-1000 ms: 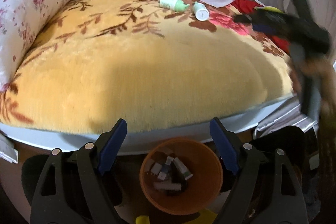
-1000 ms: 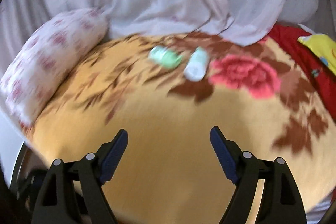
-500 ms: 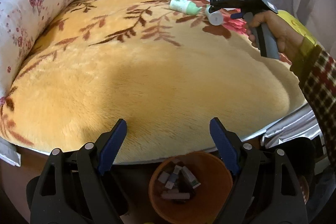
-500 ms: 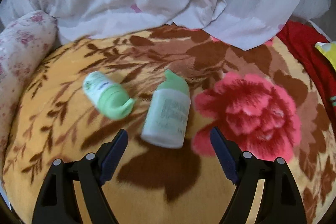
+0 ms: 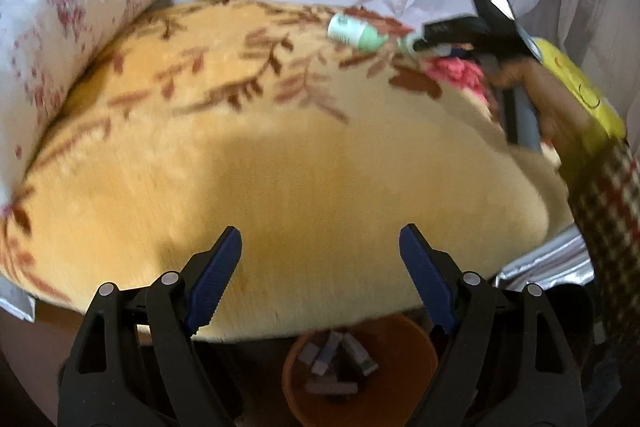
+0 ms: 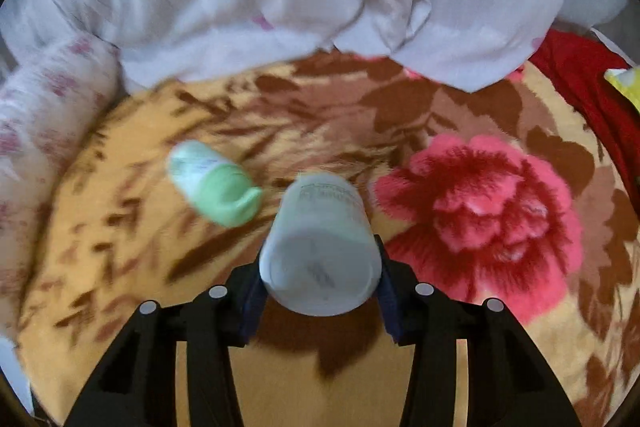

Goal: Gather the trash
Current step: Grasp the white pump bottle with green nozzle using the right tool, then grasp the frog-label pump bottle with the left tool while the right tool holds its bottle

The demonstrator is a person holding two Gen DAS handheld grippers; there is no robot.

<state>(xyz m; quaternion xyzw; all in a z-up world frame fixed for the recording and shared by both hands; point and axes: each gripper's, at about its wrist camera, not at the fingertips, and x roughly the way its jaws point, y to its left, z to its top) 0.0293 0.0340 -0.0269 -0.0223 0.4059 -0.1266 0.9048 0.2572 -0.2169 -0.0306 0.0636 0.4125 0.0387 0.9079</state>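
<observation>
White bottle (image 6: 320,247) sits clamped in right hand-held gripper (image 6: 318,291) above the blanket (image 6: 400,367); left hand-held gripper (image 5: 320,275) gapes wide, empty.

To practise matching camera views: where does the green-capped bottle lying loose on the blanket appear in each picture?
Left wrist: green-capped bottle upper right of centre, far across the blanket.
Right wrist: left of centre, beside the white bottle in the right tongs.
Shared landmark: pink flower.
</observation>
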